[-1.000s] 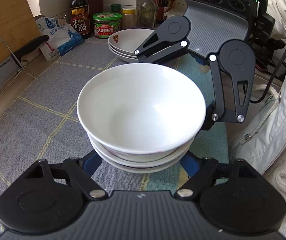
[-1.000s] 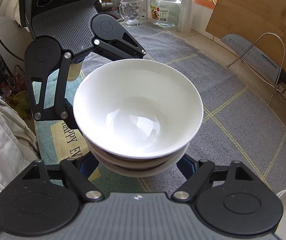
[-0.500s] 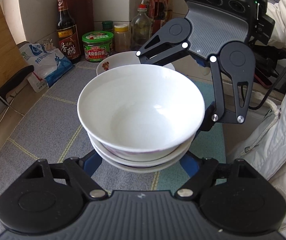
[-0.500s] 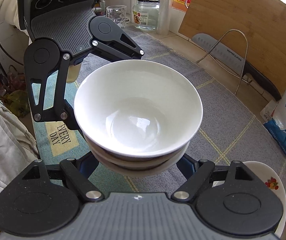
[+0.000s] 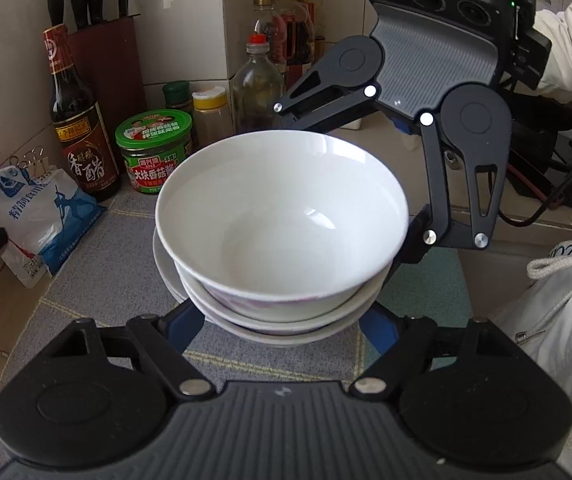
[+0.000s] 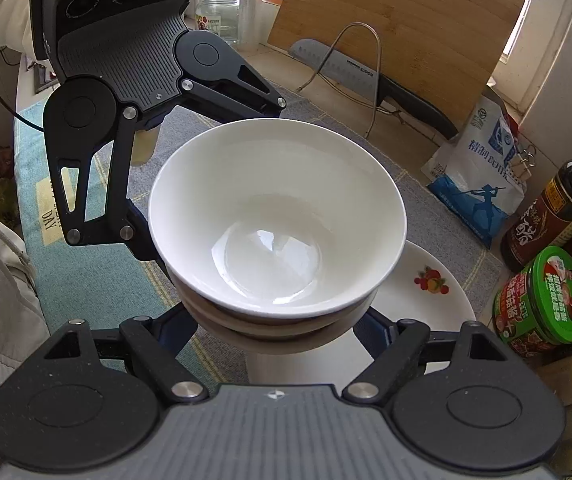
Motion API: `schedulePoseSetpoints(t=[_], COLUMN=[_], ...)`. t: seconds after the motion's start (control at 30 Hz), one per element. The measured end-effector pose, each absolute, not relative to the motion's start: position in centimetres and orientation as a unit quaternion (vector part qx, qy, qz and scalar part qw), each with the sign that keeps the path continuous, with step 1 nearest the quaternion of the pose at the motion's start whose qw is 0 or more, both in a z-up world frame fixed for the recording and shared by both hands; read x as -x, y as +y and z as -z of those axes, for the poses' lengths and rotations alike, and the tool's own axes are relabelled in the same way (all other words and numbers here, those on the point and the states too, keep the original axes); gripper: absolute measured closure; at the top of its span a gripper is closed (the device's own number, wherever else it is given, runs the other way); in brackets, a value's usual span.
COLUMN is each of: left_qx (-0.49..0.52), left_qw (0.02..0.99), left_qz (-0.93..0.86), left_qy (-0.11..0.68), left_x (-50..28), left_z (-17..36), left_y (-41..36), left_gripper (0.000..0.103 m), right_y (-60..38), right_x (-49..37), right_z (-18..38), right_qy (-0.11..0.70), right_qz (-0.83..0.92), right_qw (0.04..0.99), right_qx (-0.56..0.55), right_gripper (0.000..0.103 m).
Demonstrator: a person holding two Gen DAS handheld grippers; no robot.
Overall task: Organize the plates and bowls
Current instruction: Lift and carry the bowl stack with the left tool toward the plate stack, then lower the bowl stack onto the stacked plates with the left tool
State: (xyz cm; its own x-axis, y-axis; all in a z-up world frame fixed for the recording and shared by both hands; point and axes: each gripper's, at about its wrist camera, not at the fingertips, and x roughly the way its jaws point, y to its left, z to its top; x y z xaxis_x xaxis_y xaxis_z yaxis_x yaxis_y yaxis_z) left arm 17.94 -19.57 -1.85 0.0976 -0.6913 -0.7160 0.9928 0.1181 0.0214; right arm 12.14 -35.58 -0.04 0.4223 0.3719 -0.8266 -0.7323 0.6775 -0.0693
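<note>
A stack of white bowls (image 5: 282, 224) is held between my two grippers, one from each side. My left gripper (image 5: 282, 320) grips the stack's lower part with its blue fingers on both sides, and it shows in the right wrist view (image 6: 166, 208). My right gripper (image 6: 282, 328) grips the opposite side, and it shows in the left wrist view (image 5: 366, 184). The stack (image 6: 278, 220) hangs over a stack of white plates (image 6: 426, 292) with a fruit print; the plates' edge shows at the left under the bowls in the left wrist view (image 5: 162, 264).
Bottles and jars stand close behind: a vinegar bottle (image 5: 78, 128), a green-lidded jar (image 5: 154, 152), an oil bottle (image 5: 258, 80). A salt bag (image 5: 34, 216) lies left. A cutting board (image 6: 394, 24) and knife (image 6: 366, 76) lean at the wall. A grey mat (image 5: 98, 288) covers the counter.
Both grippers have carried the bowl stack toward the bottles; it now hangs over the plate stack, which is mostly hidden beneath it.
</note>
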Motion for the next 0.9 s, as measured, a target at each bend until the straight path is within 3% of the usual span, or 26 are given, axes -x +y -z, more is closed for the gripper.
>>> schedulePoseSetpoints(t=[0.4, 0.9], left_qx=[-0.269, -0.265], left_qw=[0.683, 0.682], left_qz=[0.615, 0.614], left_qy=[0.286, 0.296], left_x=[-20.4, -21.0], left_z=[4.0, 4.6], left_y=[-24.6, -25.6], left_gripper=[0.020, 0.020], right_y=[-39.6, -40.7], right_x=[-14.5, -15.4], right_z=[1.8, 2.4], right_qy=[0.437, 0.449], right_qz=[-0.309, -0.308], right_qw=[0.820, 0.818], right_qx=[0.203, 0.185], right_gripper=[0.015, 0.015])
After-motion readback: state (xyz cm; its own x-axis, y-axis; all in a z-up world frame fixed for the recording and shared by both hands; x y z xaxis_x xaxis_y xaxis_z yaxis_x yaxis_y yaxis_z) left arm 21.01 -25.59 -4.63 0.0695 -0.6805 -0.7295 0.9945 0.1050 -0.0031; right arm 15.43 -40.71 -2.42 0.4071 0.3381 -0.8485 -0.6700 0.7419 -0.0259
